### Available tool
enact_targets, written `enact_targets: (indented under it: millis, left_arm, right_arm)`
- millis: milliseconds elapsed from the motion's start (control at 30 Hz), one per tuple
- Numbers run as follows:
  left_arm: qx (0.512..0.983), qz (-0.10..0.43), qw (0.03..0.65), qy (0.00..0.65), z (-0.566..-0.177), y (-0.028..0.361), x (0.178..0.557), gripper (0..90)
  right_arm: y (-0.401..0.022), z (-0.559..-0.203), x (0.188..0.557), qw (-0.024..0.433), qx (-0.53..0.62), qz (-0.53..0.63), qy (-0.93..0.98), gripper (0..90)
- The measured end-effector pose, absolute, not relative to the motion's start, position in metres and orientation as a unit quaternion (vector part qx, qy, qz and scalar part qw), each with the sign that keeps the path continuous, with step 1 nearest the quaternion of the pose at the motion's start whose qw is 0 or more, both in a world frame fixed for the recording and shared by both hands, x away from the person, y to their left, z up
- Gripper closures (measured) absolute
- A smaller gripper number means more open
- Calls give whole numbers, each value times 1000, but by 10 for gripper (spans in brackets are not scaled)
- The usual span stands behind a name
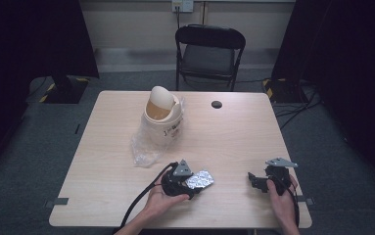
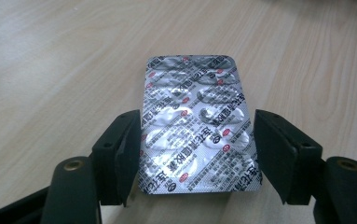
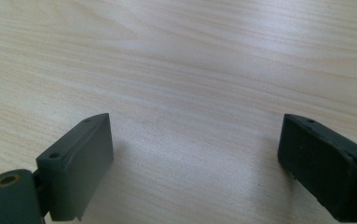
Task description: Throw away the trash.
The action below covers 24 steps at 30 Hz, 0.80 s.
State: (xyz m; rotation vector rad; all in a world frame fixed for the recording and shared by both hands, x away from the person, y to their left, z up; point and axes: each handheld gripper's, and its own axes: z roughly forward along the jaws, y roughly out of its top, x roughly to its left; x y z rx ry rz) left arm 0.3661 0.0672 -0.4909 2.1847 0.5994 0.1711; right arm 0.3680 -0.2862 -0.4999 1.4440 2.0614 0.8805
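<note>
Left hand-held gripper [image 2: 192, 154] clamped across foil blister pack [image 2: 195, 126], pads on both long edges, low over desk [image 1: 234, 142] front. Right hand-held gripper [image 3: 195, 163] spread wide, nothing between jaws. Advice: keep squeeze gentle, pack level; swing-lid bin [image 1: 161, 117] sits beyond.

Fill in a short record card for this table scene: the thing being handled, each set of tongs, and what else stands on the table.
handled item: silver blister pack, flat on the table
left tongs: jaws at both side edges of the pack, gripping it
right tongs: open, nothing between them
also on table: small lidded bin with clear plastic liner
behind table: black chair
</note>
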Motion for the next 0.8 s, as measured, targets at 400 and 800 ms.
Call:
enact_targets:
  millis: [400,800]
  left_arm:
    - [856,82,445,249,-475,84,369,341]
    - [843,103,458,261,-457,105,374,341]
  right_arm:
    - [-286,-500,368,236,526,321,752,96]
    - [-286,-500,368,235,526,320,752,96]
